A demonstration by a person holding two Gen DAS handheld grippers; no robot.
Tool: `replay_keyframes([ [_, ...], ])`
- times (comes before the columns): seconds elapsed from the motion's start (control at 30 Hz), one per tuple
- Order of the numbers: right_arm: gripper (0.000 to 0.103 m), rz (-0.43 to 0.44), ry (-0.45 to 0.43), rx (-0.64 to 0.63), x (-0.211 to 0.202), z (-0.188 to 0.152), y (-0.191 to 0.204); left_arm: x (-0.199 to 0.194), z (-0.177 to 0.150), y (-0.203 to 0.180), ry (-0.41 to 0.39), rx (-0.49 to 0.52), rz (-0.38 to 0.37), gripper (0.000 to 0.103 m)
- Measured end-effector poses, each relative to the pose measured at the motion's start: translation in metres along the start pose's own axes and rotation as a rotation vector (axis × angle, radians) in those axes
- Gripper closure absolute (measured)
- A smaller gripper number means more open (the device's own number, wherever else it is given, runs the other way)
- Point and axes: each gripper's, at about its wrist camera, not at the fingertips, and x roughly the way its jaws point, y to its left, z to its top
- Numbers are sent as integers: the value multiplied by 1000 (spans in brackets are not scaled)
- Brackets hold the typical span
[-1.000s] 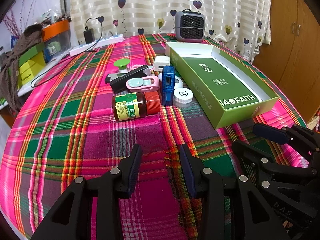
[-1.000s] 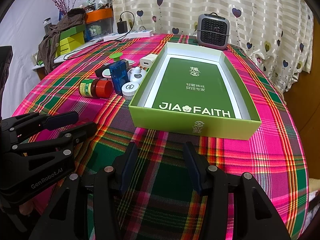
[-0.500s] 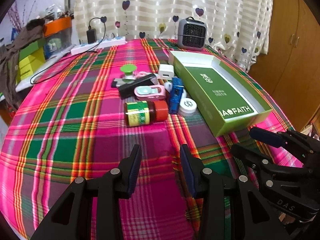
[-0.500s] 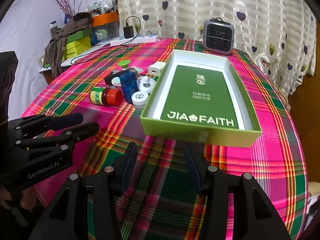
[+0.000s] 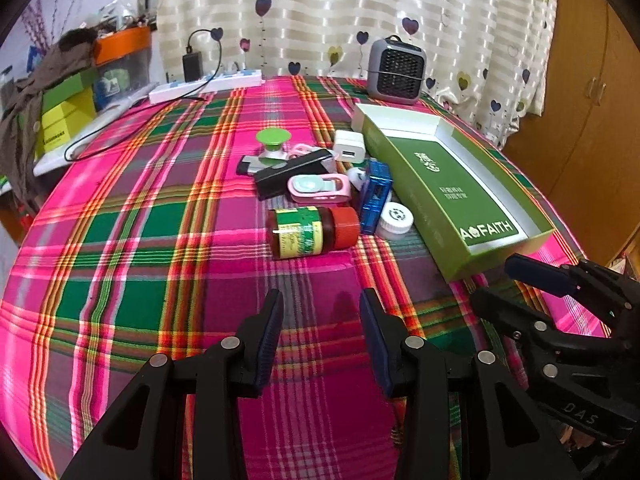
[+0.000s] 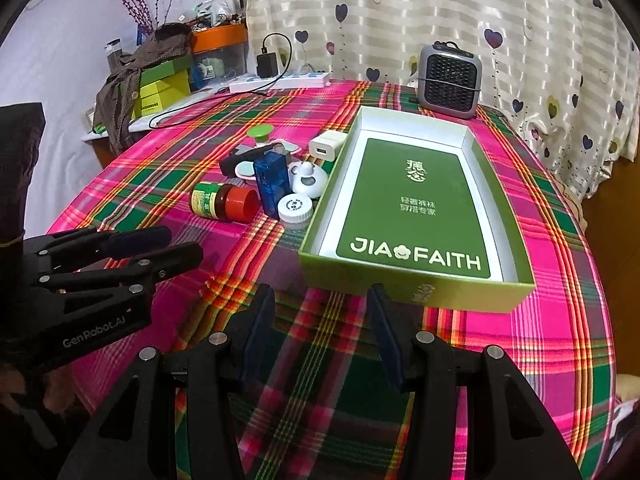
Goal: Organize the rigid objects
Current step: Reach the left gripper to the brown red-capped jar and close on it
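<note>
Several small rigid items lie clustered at mid-bench, just left of the open green box (image 6: 416,216), which holds nothing yet.

- Bottle (image 5: 314,230) — brown, red cap, green-yellow label; on its side at the near edge of the cluster. Probably light and stiff, smooth enough to roll; best taken across the body, not the cap.
- Blue case (image 5: 374,196) — translucent, on edge, touching the bottle's cap end. Flat sides suit a pinch.
- White round caps (image 6: 296,209) — two low discs between the blue case and the box wall; shallow, so likely awkward to pinch.
- White charger cube (image 5: 349,146) — at the far side, near the box corner; hard, square, easy to hold.
- Pink clip (image 5: 320,188), black bar (image 5: 294,170), green-topped knob (image 5: 271,138) — far left of the cluster, overlapping.

Left gripper (image 5: 320,340) — jaws parted wide, empty, over bare plaid cloth near the bottle. Right gripper (image 6: 322,332) — jaws parted wide, empty, before the box's near wall.

Beyond: grey heater (image 6: 448,80), power strip (image 5: 204,84), heart-print curtain (image 6: 400,20).
</note>
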Motion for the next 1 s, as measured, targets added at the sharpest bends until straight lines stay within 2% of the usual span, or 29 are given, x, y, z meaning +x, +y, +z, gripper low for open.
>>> replay_keyframes([
  [0.27,54,11,-19,-23,-1,11,9,2,9,20,-6,-45,6,64],
  [0.63,54,20,-29,-40,1,22,14,9,27,39,-28,-67,-29,64],
  [1.0,54,27,-34,-48,2,27,16,27,50,34,-42,40,-112,64],
])
